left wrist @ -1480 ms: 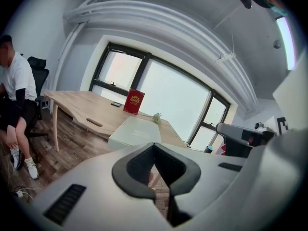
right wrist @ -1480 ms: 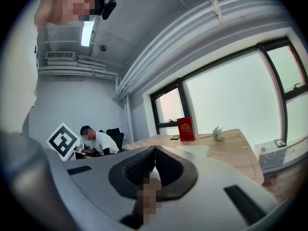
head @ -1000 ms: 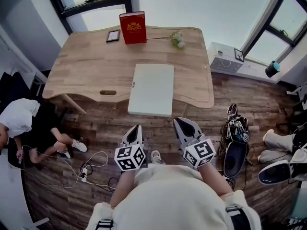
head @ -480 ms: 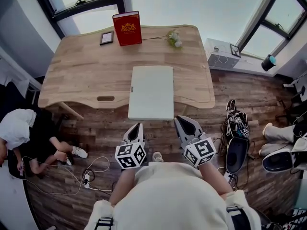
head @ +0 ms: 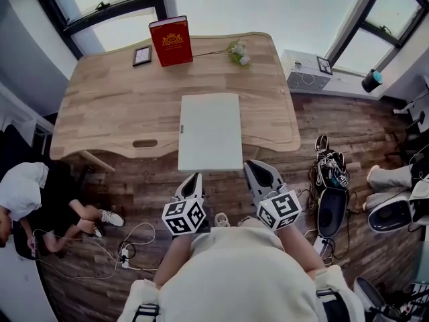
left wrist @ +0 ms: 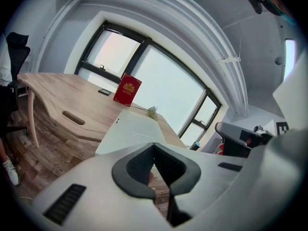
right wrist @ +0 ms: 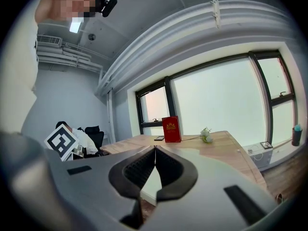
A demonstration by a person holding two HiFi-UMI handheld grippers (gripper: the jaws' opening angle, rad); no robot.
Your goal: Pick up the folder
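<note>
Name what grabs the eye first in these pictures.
A white folder lies flat on the wooden table, its near end overhanging the edge. A red book stands upright at the far edge. Just short of the folder, the left gripper and right gripper hover shut and empty.

The person is wearing a cream top (head: 234, 274), black straps (head: 145, 312) showing at its lower corners. Beyond the top, the left gripper (head: 194, 178) and right gripper (head: 253, 167) are showing pale grey shells, black-and-white marker cubes (head: 183, 218) and dark ribbed fingers (right wrist: 137, 170).
</note>
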